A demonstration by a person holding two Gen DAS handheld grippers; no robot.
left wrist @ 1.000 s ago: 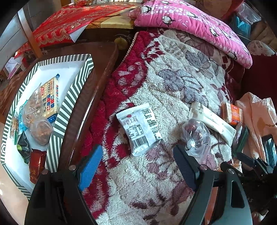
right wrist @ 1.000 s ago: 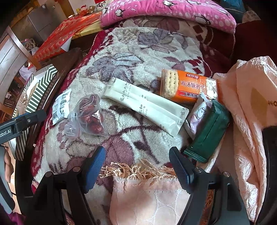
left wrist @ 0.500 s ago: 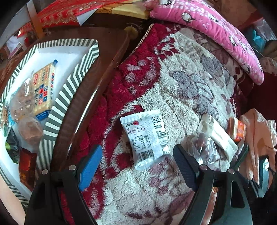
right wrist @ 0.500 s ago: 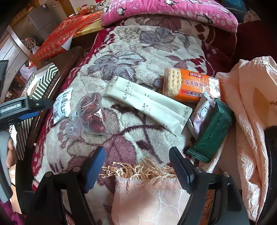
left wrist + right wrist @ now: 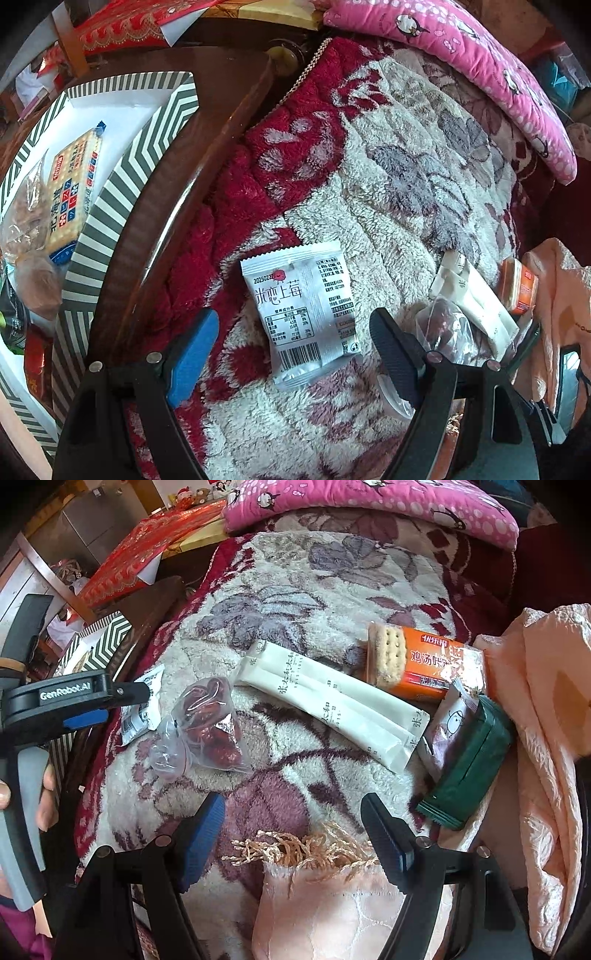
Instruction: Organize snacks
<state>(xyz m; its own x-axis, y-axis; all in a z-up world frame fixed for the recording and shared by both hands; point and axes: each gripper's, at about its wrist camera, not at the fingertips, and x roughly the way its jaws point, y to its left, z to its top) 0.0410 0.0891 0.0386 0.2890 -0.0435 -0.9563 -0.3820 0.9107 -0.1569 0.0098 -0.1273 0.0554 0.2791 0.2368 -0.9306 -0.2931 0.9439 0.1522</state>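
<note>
- Left gripper (image 5: 293, 334) pointed steeply down over the blanket (image 5: 388, 206), jaws wide apart, nothing clamped.
- Silver packet (image 5: 304, 314) lay flat on the blanket between the left fingers, print side up; I saw no pad touching it.
- Striped tray (image 5: 110, 206) sat left of the blanket on a dark wooden surface (image 5: 207, 155). It held a cracker pack (image 5: 70, 195) and a few bagged snacks; far-left contents were too cramped for me to read.
- Right gripper (image 5: 293, 834) also pointed down, jaws apart, empty, over the blanket's near edge and a fringed peach cloth (image 5: 325, 897).
- From the right view: clear bag of red dates (image 5: 210, 725) just right of the silver packet; white stick pack (image 5: 332, 705) lay diagonally mid-blanket; orange biscuit pack (image 5: 424, 664) beyond it; small pink pouch (image 5: 448, 723) leaning on a green pack (image 5: 469, 764) at the right.
- Pink pillow (image 5: 369, 506) ran along the far end.
- I could see a hand (image 5: 44, 790) on the left gripper's handle at that view's left edge.
</note>
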